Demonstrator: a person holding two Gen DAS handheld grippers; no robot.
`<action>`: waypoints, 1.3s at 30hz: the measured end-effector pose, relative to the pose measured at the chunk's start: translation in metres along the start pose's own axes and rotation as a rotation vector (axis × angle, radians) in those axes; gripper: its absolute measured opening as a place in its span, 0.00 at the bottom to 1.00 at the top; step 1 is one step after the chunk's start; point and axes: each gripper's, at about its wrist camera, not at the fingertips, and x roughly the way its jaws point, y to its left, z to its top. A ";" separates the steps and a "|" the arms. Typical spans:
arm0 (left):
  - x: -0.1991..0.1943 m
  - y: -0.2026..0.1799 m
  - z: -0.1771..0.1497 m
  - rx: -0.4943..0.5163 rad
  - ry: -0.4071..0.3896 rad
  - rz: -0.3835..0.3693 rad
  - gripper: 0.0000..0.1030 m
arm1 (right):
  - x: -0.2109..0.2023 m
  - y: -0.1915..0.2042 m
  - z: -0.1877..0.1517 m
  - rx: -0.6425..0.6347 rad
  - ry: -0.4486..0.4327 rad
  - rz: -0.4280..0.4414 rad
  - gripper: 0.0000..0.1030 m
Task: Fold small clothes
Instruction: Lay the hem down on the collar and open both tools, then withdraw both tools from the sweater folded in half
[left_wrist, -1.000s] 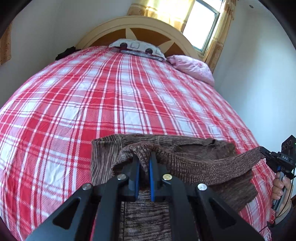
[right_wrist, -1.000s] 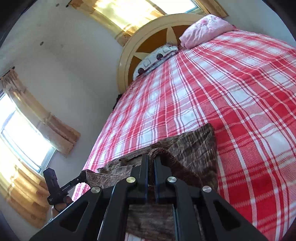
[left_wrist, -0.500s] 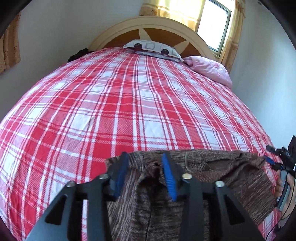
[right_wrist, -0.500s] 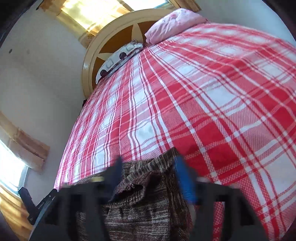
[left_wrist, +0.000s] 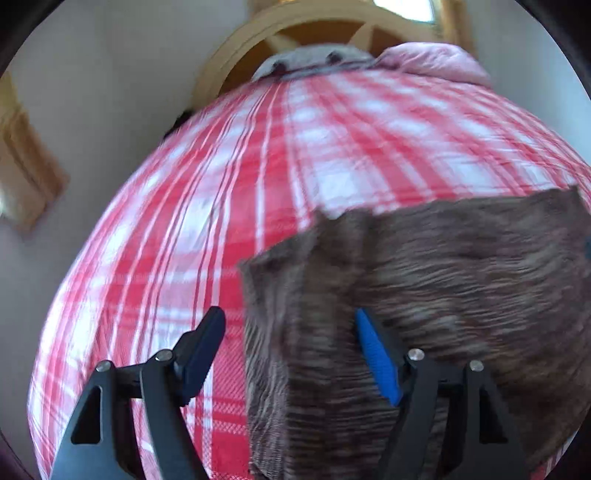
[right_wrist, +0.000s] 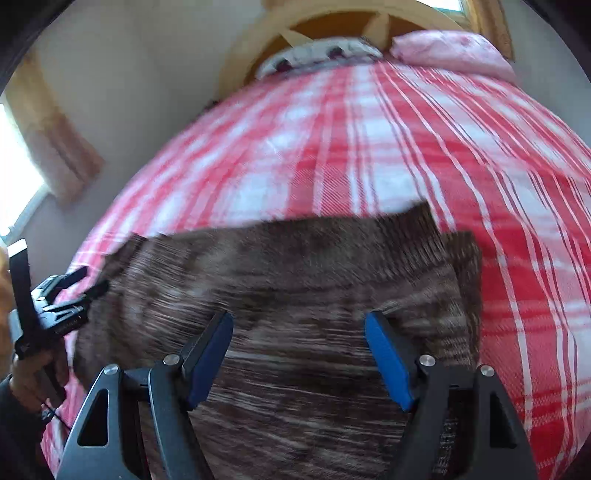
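The brown sweater (right_wrist: 295, 302) lay flat on the bed (right_wrist: 369, 147), one fold made. Both grippers, left (left_wrist: 290, 350) and right (right_wrist: 299, 350), had just let go (jaws wide apart). More folds remained.

Looks like somebody's bedroom at home. A big bed with a red-and-white plaid cotton sheet (right_wrist: 369, 155) is taking up most of the view, an arched cream-and-brown wooden headboard (right_wrist: 332, 22) is standing against the plain white wall (left_wrist: 110, 92), a pink pillow (right_wrist: 450, 51) and a white patterned pillow (right_wrist: 317, 55) are lying at its foot, and yellowish curtains (right_wrist: 55, 147) are hanging by a sunlit window.
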 end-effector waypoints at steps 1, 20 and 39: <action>0.002 0.010 -0.005 -0.043 0.010 -0.037 0.75 | 0.001 -0.004 -0.002 0.012 0.000 0.012 0.73; -0.061 0.029 -0.106 -0.037 0.025 -0.117 0.84 | -0.089 0.020 -0.134 -0.293 -0.006 -0.178 0.73; -0.055 0.037 -0.119 -0.106 0.050 -0.132 1.00 | -0.087 0.027 -0.111 -0.169 -0.083 -0.125 0.73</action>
